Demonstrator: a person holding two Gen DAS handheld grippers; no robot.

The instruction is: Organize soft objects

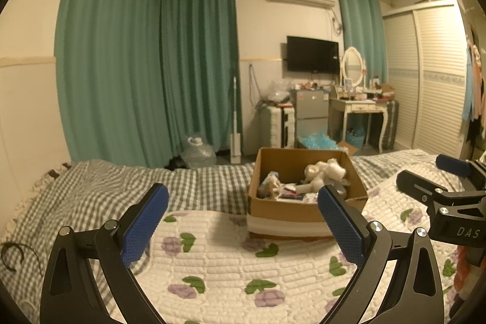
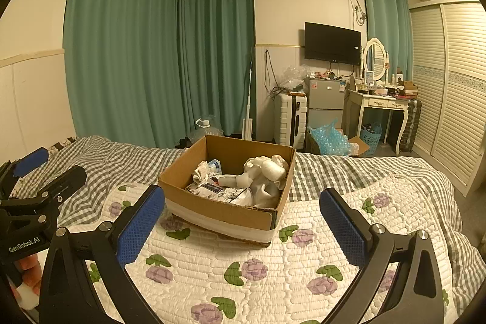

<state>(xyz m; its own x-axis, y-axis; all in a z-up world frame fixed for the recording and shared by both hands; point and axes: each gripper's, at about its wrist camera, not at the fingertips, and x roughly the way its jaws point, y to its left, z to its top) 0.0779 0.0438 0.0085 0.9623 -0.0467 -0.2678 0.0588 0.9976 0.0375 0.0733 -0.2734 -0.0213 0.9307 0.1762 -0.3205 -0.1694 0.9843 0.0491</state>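
Cardboard box point(image 2: 231, 187) sits on floral quilt point(image 2: 243, 269), atop gingham bedspread point(image 2: 349, 172). White plush toy point(image 2: 264, 172) lies inside box, toward its right wall; small packets heaped beside it. Left gripper point(image 1: 243, 225) hovers short of box, jaws wide, holding nothing. Right gripper point(image 2: 241, 222) likewise before box, jaws wide, empty.

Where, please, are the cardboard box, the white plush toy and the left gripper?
cardboard box point(image 2: 218, 210), right wrist view, near wall.
white plush toy point(image 2: 267, 169), right wrist view, body.
left gripper point(image 1: 243, 220), left wrist view, between fingertips.
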